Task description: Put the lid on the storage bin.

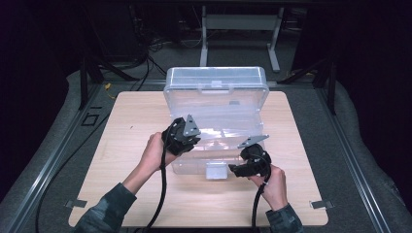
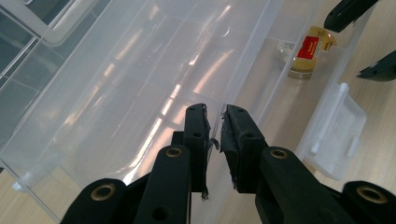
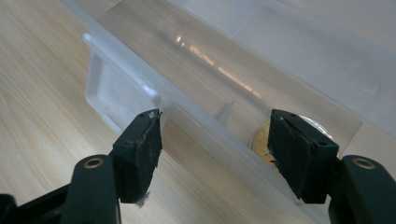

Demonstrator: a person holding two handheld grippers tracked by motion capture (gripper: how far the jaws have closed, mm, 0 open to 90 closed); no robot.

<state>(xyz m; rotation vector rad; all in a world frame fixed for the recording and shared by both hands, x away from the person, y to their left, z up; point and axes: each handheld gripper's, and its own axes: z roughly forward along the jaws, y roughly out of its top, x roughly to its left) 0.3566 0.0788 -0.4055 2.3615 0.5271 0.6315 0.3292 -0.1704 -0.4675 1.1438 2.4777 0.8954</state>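
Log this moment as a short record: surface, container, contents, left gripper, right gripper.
surface: wooden table
container: clear plastic box, lid open and standing up at the back
contents: roll of tape with a red label, inside near the front wall
left gripper: jaws shut on a thin clear divider wall inside the box
right gripper: jaws open, straddling the front wall beside the latch

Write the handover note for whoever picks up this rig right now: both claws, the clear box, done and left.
Left claw: shut on the thin divider wall inside the clear plastic box.
Right claw: open, straddling the box's front wall beside the latch; nothing gripped.
Box sits mid-table, lid up at the back. A tape roll lies in the front compartment.
Done: box opened.
Left: probably steady the box and deal with the tape.
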